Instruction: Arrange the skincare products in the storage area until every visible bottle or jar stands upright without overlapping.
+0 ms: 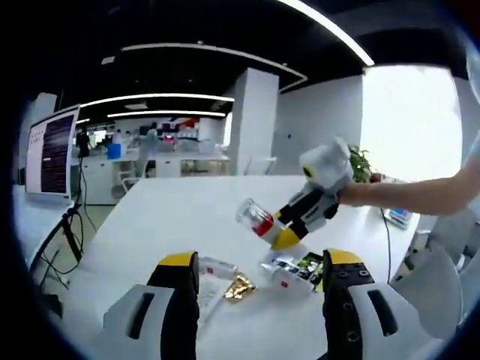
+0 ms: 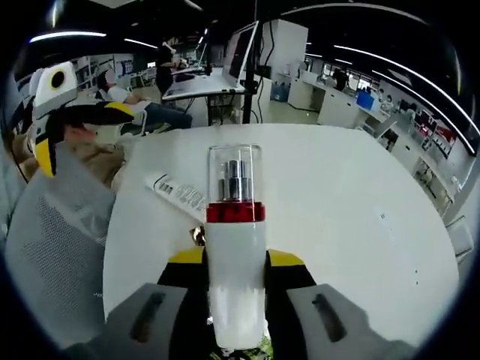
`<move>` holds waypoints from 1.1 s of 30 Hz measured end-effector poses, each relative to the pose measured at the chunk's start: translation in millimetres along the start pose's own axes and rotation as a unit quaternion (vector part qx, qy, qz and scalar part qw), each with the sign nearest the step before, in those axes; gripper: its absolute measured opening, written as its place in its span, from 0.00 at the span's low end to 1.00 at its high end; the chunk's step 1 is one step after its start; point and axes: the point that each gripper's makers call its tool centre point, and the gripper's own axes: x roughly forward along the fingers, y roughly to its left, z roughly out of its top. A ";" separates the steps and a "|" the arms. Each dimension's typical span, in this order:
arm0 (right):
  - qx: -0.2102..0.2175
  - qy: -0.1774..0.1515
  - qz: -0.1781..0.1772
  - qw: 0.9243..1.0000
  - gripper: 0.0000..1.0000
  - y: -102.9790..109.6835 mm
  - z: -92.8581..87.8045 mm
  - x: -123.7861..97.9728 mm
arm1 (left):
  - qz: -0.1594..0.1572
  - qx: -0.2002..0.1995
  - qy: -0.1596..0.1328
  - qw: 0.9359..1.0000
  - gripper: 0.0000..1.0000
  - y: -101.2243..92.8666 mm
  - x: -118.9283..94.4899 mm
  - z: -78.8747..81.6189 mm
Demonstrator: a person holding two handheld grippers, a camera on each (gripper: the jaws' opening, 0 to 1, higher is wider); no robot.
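Jaws: my right gripper (image 2: 235, 271) clamps the white pump bottle (image 2: 235, 247) mid-body, lifted off the table (image 2: 337, 210) to stand it upright | left gripper (image 1: 259, 289) parted, empty, waiting above the lying tube (image 1: 289, 279) and what looks like sachets (image 1: 240, 287).

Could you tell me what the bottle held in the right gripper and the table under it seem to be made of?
The bottle, clamped in the right gripper: body looks like glossy white plastic, possibly coated glass; clear cap seems transparent plastic, since the silvery pump shows through; the red band looks glossy. The table: smooth matte white, probably laminate, with only soft reflections.
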 end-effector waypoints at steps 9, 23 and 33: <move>0.060 -0.075 0.004 0.995 0.26 26.0 17.7 -21.3 | -0.060 -0.038 -0.039 0.997 0.61 -10.8 20.3 20.5; 0.100 -0.166 0.033 0.981 0.27 57.1 42.2 -41.9 | -0.157 -0.049 -0.071 0.984 0.63 -34.6 50.8 46.2; 0.130 -0.191 0.043 0.972 0.27 74.3 39.1 -48.3 | -0.217 -0.052 -0.061 0.973 0.58 -53.5 58.3 41.3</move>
